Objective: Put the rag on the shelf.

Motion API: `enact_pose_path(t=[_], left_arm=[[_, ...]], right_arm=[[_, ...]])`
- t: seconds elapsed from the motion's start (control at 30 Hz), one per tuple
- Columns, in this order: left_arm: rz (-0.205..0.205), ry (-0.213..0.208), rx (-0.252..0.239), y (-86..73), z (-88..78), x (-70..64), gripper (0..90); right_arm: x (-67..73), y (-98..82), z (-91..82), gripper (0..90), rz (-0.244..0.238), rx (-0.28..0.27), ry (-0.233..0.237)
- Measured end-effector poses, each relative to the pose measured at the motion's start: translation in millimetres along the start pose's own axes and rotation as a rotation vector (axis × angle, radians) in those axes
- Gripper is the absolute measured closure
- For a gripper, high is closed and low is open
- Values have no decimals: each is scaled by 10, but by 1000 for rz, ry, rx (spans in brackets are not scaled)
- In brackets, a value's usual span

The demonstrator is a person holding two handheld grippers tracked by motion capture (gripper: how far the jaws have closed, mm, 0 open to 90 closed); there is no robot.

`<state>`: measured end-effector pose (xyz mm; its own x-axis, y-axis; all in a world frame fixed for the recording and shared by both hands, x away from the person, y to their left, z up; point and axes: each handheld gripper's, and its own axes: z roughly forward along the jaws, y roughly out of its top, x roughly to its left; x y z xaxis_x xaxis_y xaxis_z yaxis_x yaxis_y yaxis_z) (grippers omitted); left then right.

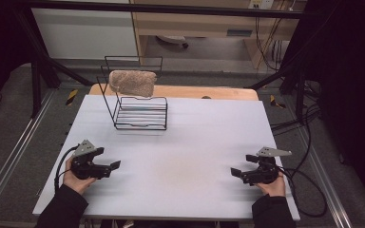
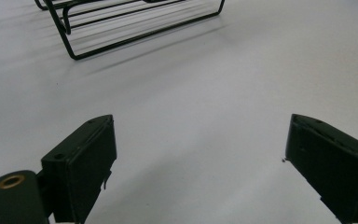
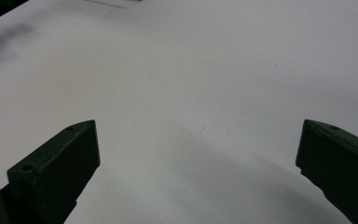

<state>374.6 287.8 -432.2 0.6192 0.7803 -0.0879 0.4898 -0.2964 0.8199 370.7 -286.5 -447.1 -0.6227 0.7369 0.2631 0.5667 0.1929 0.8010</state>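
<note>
Holding both grippers low over the table, we're seeing:
Table [image 1: 180,156]: white top, we're working at its near edge.
Rack [image 1: 140,113]: black wire, far-left on table, well apart from both grippers.
Towel [image 1: 132,83]: tan, draped over rack's top bar.
L gripper [image 1: 116,166]: jaws spread wide, nothing btwn.
R gripper [image 1: 234,172]: jaws spread wide, nothing btwn.

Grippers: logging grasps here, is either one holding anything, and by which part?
Nothing is held. The left gripper and right gripper are both open over the table.
</note>
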Motion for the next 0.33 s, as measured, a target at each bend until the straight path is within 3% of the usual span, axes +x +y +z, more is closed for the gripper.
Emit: enact_pose_path(t=[0.33], left_arm=[[5, -1, 7, -29, 5, 4, 84]], right_arm=[[16, -13, 6, 2, -14, 14, -3]])
